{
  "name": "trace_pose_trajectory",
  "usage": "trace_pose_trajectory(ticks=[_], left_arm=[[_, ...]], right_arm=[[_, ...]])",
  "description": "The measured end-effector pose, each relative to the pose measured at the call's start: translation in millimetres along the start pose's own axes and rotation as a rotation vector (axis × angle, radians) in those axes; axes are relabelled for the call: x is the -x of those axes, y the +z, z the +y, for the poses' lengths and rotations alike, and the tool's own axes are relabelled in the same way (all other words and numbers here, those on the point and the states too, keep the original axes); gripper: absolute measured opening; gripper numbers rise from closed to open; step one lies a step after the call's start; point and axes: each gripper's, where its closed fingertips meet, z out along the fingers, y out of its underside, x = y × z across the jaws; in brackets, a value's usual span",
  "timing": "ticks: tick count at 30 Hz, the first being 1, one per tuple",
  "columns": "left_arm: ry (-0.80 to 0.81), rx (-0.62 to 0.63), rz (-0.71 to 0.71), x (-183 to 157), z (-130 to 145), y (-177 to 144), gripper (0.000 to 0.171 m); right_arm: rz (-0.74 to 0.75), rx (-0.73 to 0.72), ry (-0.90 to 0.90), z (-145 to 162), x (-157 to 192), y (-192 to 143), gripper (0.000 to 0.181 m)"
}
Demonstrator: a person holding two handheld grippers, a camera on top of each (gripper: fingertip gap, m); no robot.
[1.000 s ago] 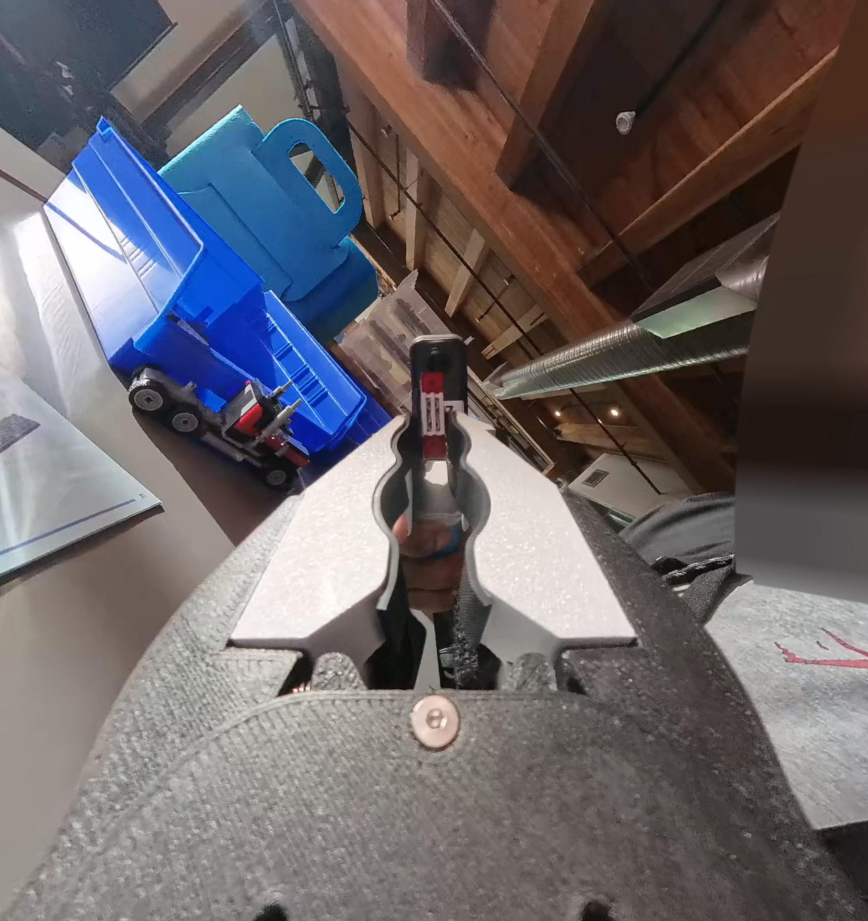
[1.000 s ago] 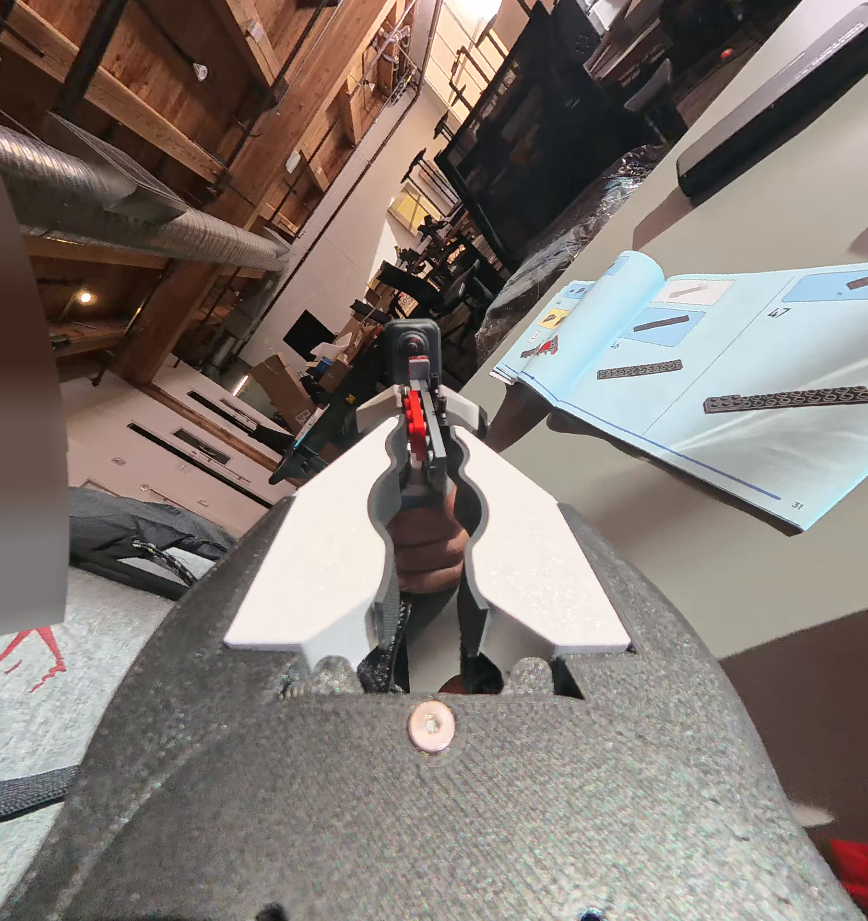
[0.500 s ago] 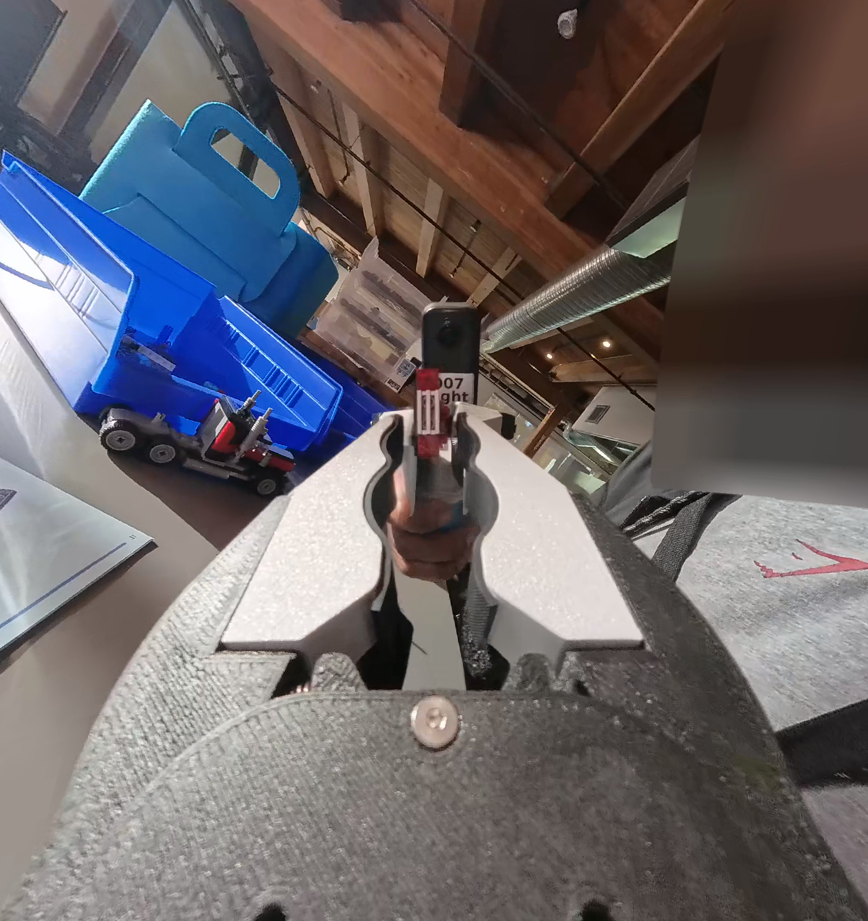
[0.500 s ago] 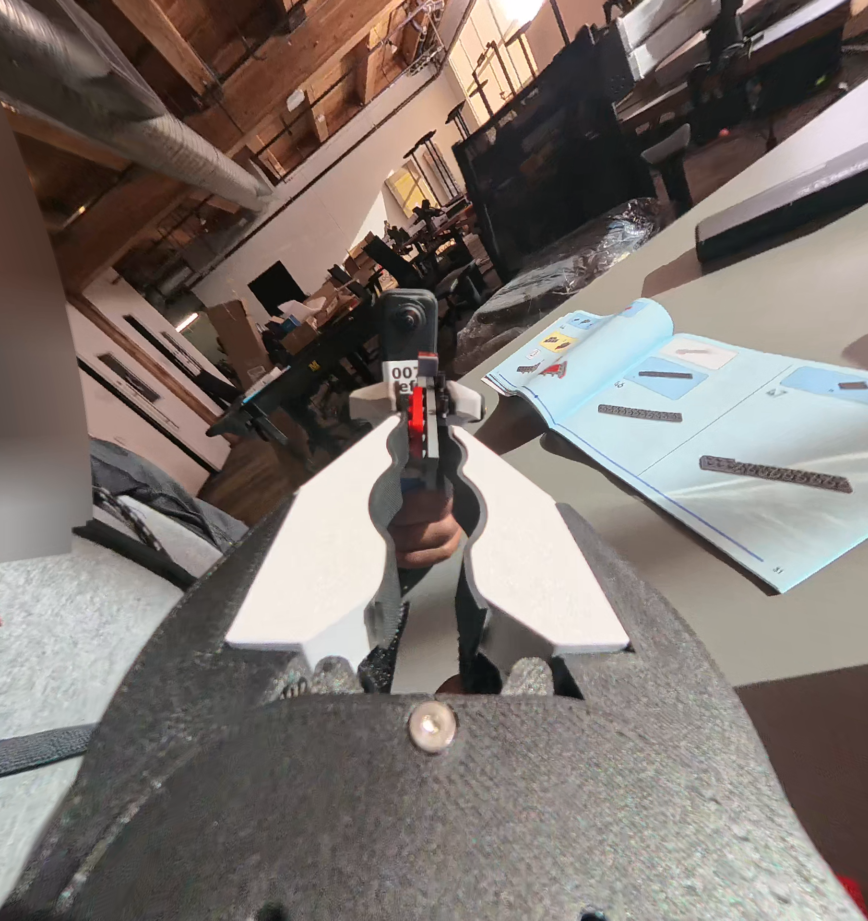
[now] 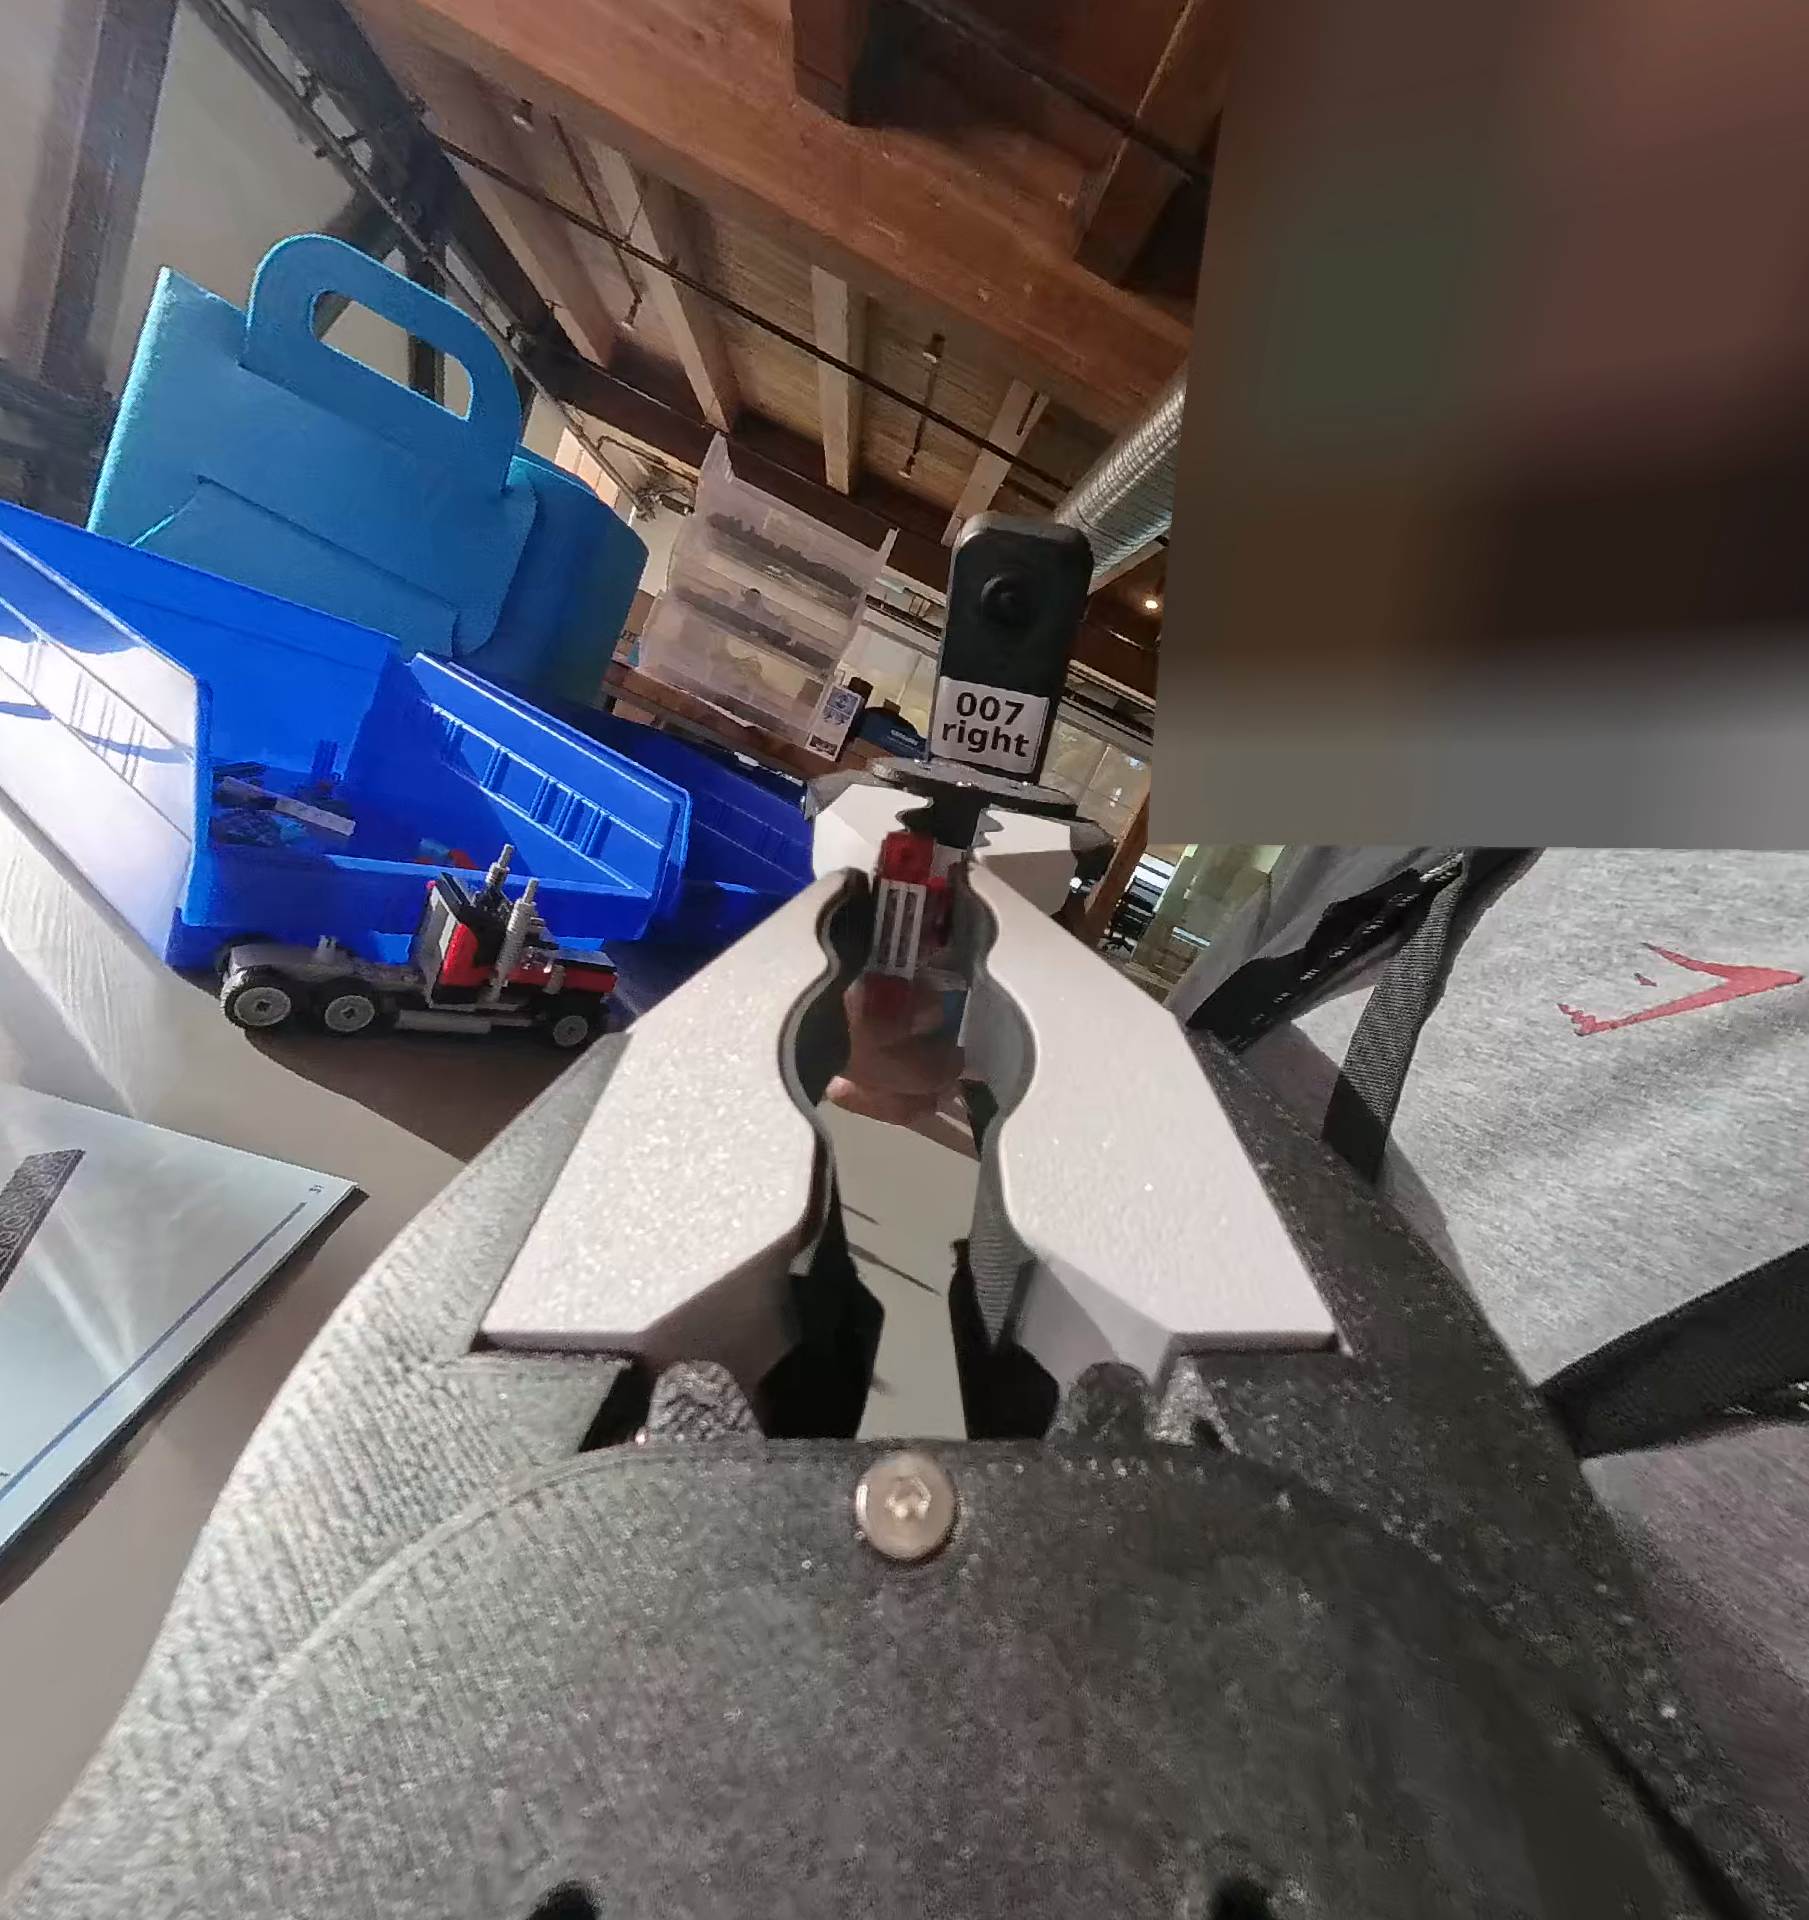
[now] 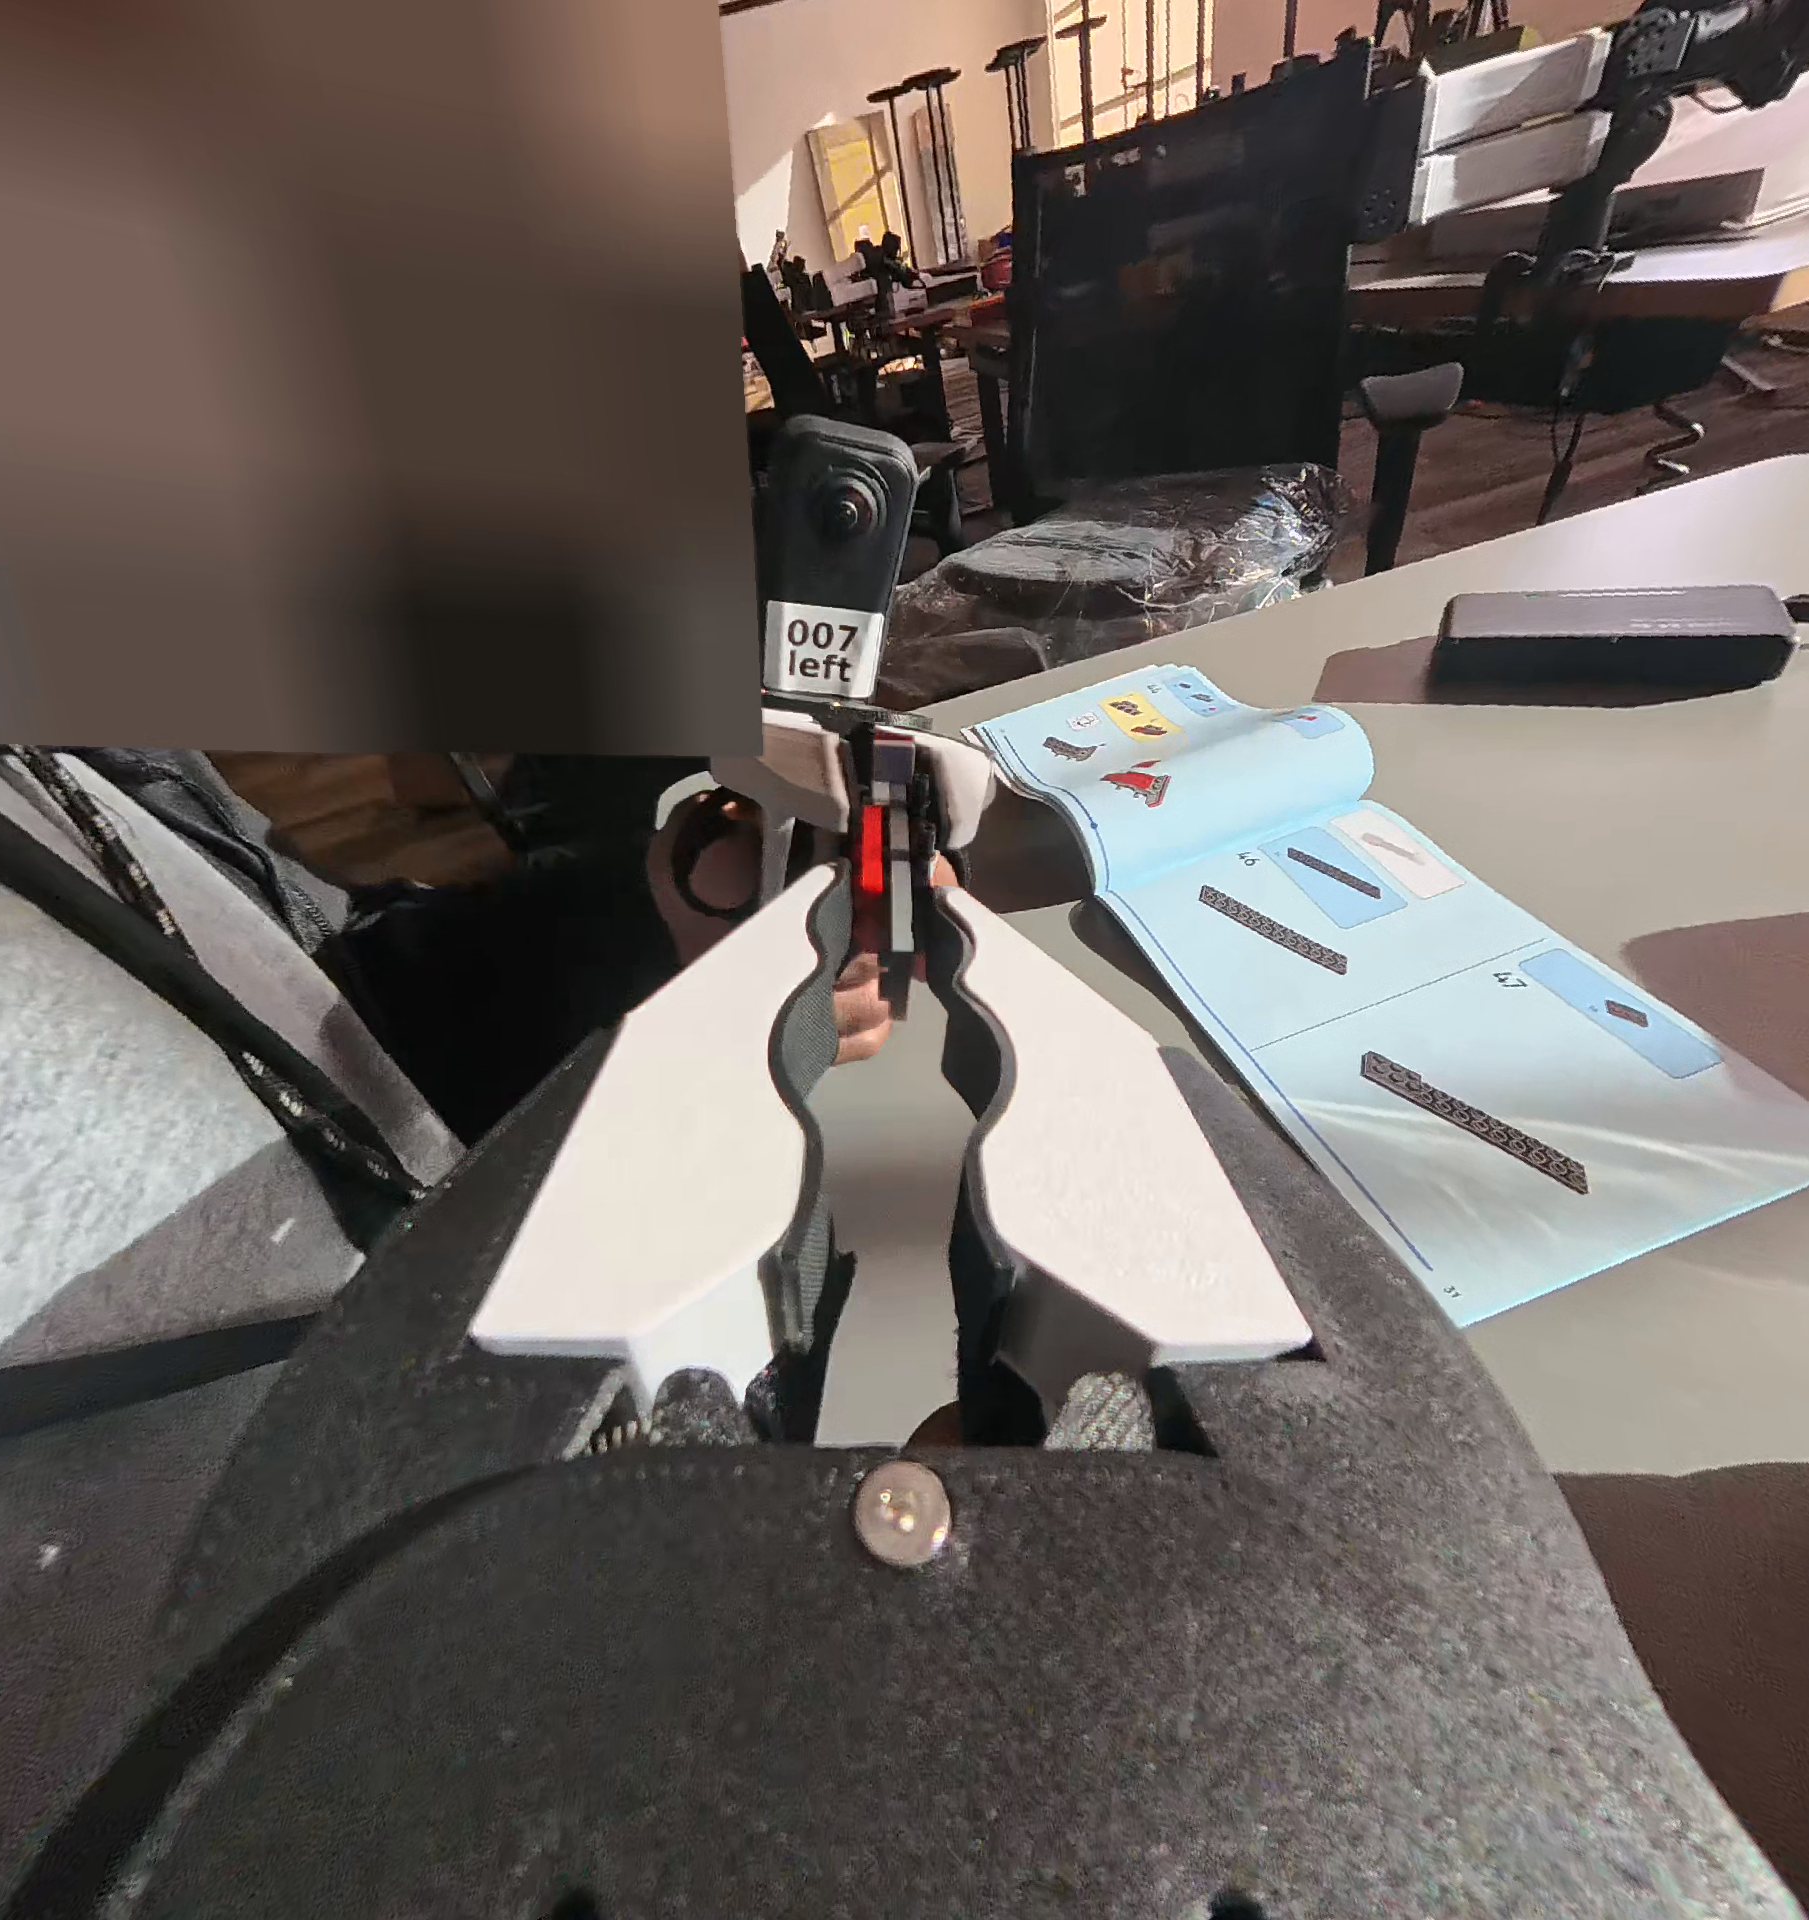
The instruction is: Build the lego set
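Both grippers tilted down; labelled camera (image 5: 1014, 623) faces left gripper (image 5: 905, 914).

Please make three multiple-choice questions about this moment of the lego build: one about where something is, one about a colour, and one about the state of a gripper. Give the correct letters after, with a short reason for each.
1. Where does the toy truck stand?
A. inside the blue bin
B. on the table in front of the blue bin
C. on the open instruction booklet

2. What colour are the pages of the open instruction booklet?
A. light blue
B. yellow
C. green

3. How is the left gripper?
A. wide open and empty
B. shut on a small lego assembly
C. lying on the table

Answers: 1 B, its wheels rest on the table just before the bin's front wall. 2 A, the right wrist view shows pale blue pages. 3 B, its tips pinch the red, white and grey piece held in the air.
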Motion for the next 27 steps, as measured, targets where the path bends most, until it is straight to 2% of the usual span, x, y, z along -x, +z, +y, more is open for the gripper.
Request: trace_pose_trajectory(ticks=[8, 15, 18, 27], left_arm=[[0.044, -0.022, 0.053, -10, -2, -1, 0.013], [0.064, -0.016, 0.043, -9, -2, -1, 0.014], [0.073, -0.024, 0.038, -9, -4, -3, 0.013], [0.099, -0.011, 0.048, -12, -1, -1, 0.014]], right_arm=[[-0.052, -0.019, 0.005, -3, 9, 0, 0.015], [-0.066, -0.03, 0.033, -4, 9, 0, 0.015], [-0.086, -0.074, 0.071, -10, 9, -5, 0.023], [-0.098, -0.079, 0.053, -10, 10, -7, 0.015]])
